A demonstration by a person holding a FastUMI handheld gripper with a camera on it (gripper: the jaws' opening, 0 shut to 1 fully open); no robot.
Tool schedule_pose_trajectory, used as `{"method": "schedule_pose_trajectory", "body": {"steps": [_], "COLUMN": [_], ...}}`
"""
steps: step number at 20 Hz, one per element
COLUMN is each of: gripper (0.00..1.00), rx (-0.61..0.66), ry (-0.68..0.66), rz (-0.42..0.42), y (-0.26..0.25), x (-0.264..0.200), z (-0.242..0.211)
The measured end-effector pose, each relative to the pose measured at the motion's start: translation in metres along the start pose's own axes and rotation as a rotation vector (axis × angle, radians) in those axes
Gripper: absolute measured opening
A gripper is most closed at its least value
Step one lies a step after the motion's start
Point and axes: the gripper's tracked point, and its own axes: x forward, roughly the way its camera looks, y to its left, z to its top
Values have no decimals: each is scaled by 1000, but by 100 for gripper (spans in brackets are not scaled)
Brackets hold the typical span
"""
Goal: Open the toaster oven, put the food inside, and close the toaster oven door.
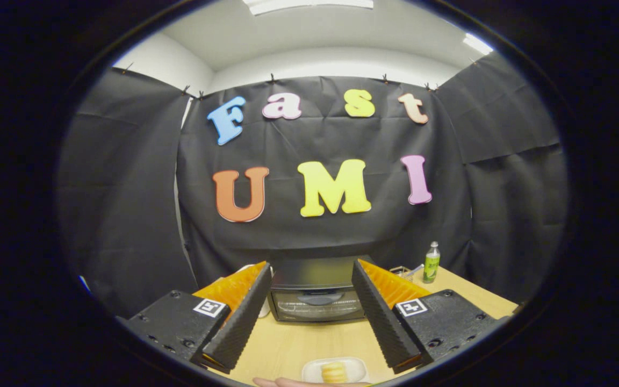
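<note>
The gripper [312,312] hangs with its fingers spread wide, holding nothing. Dead ahead at twelve o'clock, beyond the fingertips, sits the toaster oven [317,293], door closed. The food [334,372] rests on a white plate [309,371] between the fingers; a green bottle [431,263] stands at two o'clock

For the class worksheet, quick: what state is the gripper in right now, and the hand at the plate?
Gripper: open, holding nothing.
Hand by the small white plate: grasp cannot be told.
</note>
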Motion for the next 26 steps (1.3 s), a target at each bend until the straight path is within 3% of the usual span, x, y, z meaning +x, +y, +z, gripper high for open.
{"method": "schedule_pose_trajectory", "body": {"steps": [8, 14, 18, 26], "gripper": [100, 100, 100, 98], "rx": [-79, -90, -138, -81], "ry": [142, 264, 313, 377], "rz": [-95, -79, -92, -58], "y": [-26, -22, -25, -20], "x": [112, 190, 216, 229], "z": [-45, -97, -124, -157]}}
